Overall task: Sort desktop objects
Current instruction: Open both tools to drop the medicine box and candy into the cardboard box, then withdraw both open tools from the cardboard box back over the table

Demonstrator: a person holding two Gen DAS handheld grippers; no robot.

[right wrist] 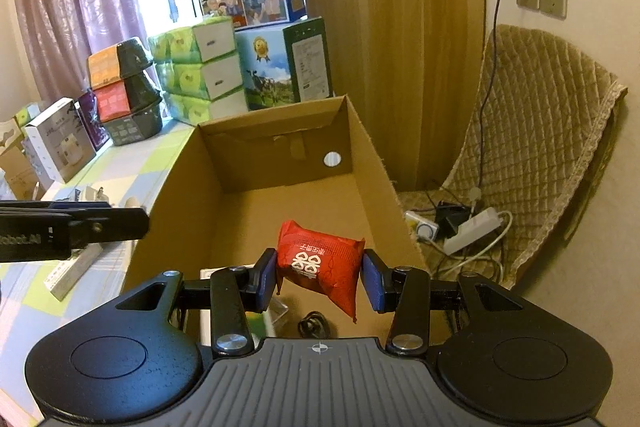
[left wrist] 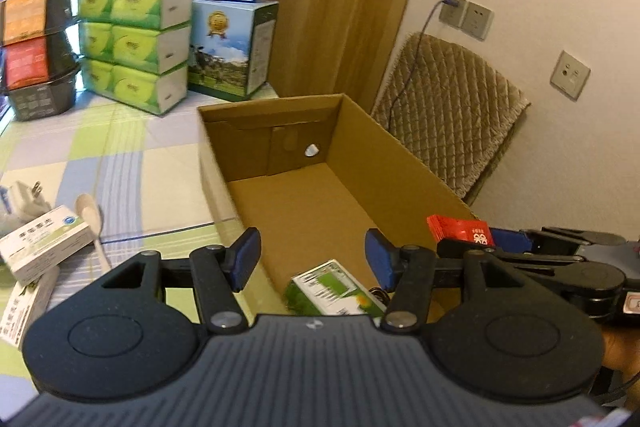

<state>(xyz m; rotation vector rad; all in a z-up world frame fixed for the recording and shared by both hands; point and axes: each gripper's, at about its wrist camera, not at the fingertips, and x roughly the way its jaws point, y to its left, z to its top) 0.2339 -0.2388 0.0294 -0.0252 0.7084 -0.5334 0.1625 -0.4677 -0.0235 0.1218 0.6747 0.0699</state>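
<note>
Both tools are showing the same build. The left gripper (left wrist: 312, 259) is wearing matte black plastic, with a ribbed dark grey housing at the rear marked by a small white crosshair. Either side of that crosshair, two round black discs with raised inner circles are sitting, and flat black link bars are running forward from silver round-headed screws. A triangular cut-out is showing in the outer arm left of the crosshair. The fingertips (left wrist: 247, 259) are carrying blue pads. The right gripper (right wrist: 319, 281) is repeating this: ribbed housing, crosshair, silver screws, blue pads (right wrist: 266, 281).
</note>
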